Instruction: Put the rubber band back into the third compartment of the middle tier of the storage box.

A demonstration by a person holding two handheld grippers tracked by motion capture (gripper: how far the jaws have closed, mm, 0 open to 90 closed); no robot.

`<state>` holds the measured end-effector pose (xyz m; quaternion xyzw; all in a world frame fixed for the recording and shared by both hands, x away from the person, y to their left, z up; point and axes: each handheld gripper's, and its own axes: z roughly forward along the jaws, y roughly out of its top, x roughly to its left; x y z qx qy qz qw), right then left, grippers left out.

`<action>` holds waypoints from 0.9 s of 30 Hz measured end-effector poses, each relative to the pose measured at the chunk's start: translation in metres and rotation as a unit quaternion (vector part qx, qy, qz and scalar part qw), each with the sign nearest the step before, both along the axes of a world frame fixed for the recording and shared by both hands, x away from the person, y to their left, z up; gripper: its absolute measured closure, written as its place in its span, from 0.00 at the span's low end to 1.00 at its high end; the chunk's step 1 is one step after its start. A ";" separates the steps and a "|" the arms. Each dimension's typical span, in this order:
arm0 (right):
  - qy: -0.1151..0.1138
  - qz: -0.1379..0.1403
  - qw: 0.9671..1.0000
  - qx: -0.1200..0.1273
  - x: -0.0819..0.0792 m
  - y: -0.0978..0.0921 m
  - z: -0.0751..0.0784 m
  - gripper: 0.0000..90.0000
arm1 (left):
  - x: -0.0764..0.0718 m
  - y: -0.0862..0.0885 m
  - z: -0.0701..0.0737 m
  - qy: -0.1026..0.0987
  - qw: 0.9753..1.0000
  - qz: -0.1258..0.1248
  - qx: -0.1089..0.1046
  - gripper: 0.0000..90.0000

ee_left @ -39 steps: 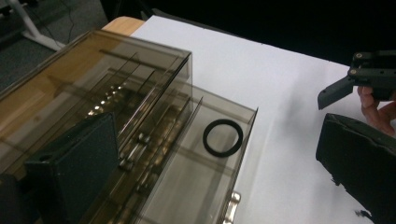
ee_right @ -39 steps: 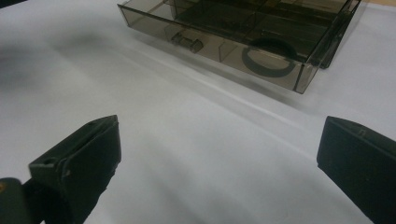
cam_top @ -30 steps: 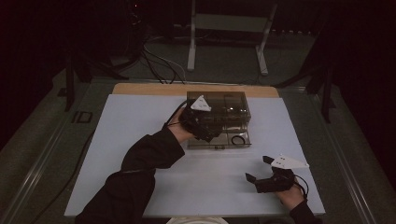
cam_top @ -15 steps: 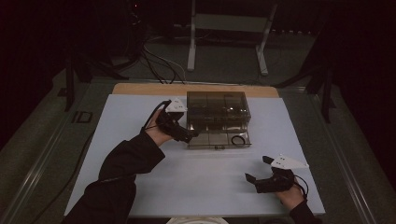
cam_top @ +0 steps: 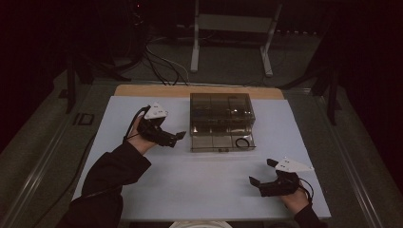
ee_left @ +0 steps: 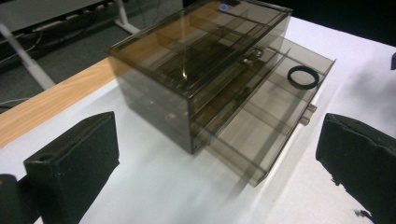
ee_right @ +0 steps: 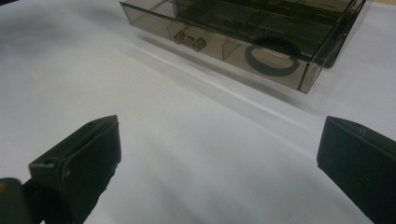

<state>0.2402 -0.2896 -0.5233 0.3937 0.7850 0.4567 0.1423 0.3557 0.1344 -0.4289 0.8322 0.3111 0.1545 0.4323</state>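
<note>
A smoky transparent drawer box [cam_top: 221,111] stands at the table's far middle, its bottom drawer [cam_top: 222,141] pulled out toward me. A black ring [cam_top: 242,142] lies in the drawer's right compartment. My left gripper [cam_top: 177,137] hovers just left of the box, open and holding nothing. Its own view shows the box [ee_left: 201,60], the drawer [ee_left: 261,121] and the ring [ee_left: 303,77] between wide-apart jaws. My right gripper [cam_top: 261,172] rests open near the front right of the table. Ahead of it are the drawer front [ee_right: 224,42] with its small handle [ee_right: 189,39] and the ring [ee_right: 271,57].
The white table cover [cam_top: 199,185] ends at a wooden strip [cam_top: 152,90] behind the box. Beyond the table are a metal stand [cam_top: 233,42] and cables [cam_top: 161,66] on the dark floor.
My left gripper has pulled back from on top of the box to the table space at its left. The right gripper has stayed put.
</note>
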 end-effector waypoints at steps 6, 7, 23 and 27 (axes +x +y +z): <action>0.000 0.000 1.000 -0.001 0.000 0.000 0.000 0.00 | -0.008 0.019 -0.005 0.003 1.000 0.019 0.001 0.01; 0.000 0.000 1.000 -0.002 0.000 0.000 0.000 0.00 | -0.009 0.023 -0.007 0.001 1.000 0.023 0.006 0.01; 0.000 -0.003 1.000 0.000 0.000 0.000 0.000 0.00 | -0.038 0.055 -0.030 0.010 0.999 0.049 0.002 0.01; 0.000 -0.003 1.000 -0.001 0.000 0.001 0.000 0.00 | -0.045 0.062 -0.037 0.013 0.998 0.056 -0.003 0.01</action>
